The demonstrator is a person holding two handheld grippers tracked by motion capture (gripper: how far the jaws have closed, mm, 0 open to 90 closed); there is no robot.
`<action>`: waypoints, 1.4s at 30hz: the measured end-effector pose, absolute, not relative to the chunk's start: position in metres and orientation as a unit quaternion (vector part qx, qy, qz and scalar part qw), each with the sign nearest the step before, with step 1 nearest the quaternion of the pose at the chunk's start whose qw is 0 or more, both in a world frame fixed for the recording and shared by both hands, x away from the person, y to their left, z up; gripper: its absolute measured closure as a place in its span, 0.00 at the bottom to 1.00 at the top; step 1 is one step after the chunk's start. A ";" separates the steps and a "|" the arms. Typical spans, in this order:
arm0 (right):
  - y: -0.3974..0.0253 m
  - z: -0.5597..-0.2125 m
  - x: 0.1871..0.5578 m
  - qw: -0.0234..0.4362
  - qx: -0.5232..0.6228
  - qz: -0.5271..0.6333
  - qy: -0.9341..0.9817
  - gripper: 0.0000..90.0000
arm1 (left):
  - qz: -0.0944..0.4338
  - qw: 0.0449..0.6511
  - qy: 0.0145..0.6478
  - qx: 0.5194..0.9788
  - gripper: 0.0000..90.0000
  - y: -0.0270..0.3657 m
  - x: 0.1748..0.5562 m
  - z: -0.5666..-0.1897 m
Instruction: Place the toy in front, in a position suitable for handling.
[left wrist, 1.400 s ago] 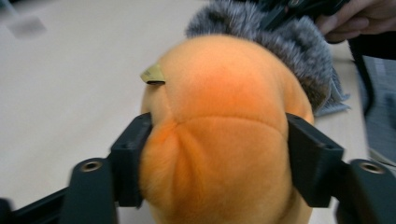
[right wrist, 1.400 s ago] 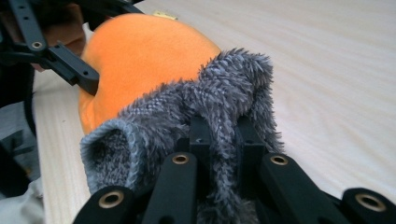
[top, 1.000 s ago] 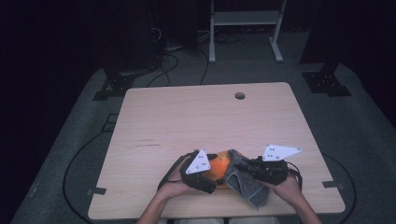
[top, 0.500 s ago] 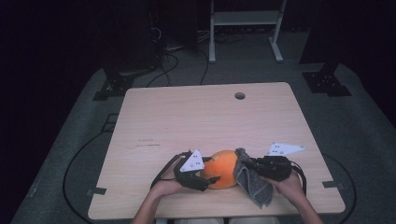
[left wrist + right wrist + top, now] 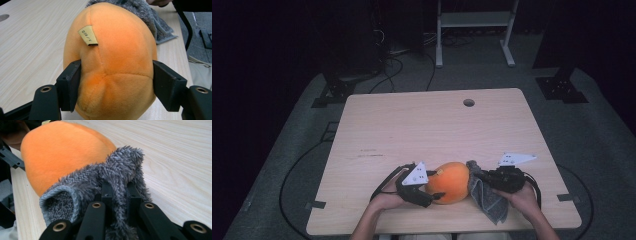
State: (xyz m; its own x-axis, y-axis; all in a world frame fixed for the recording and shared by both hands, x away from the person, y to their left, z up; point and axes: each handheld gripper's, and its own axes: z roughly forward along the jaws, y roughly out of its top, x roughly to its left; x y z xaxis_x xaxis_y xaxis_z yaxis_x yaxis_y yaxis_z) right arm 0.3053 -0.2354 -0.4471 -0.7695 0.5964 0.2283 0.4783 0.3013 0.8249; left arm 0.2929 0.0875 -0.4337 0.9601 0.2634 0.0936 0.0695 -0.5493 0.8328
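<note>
Both forearms enter from the near edge of the counter, each hand holding one gripper. The left hand (image 5: 384,199) holds the left gripper (image 5: 115,86) low, its fingers (image 5: 71,86) spread wide and pressed against opposite flanks of the round orange plush ball (image 5: 110,62) between them. The right hand (image 5: 524,197) holds the right gripper (image 5: 120,195) pointed toward the left one; its fingers (image 5: 107,192) stand close together, clamping a fold of the fuzzy grey cloth (image 5: 117,170), which lies against the ball just beyond the fingertips.
</note>
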 end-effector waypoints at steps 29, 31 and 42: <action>-0.185 -0.385 0.270 0.100 0.179 0.475 0.856 0.89 | 0.155 0.438 0.027 0.885 0.34 0.051 0.269 -0.428; -0.187 -0.388 0.272 0.093 0.185 0.480 0.853 0.89 | 0.155 0.438 0.024 0.885 0.35 0.052 0.269 -0.429; -0.224 -0.412 0.292 0.067 0.254 0.511 0.819 0.89 | 0.136 0.446 0.031 0.884 0.34 0.061 0.276 -0.432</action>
State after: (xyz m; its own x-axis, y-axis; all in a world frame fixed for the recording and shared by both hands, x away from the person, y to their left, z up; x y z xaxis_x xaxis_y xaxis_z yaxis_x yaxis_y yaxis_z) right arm 0.2923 -0.2239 -0.4118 -0.8622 0.4841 0.1496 0.3474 0.3499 0.8700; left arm 0.2761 0.0607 -0.4319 0.9609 0.1763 0.2135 -0.0667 -0.6011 0.7964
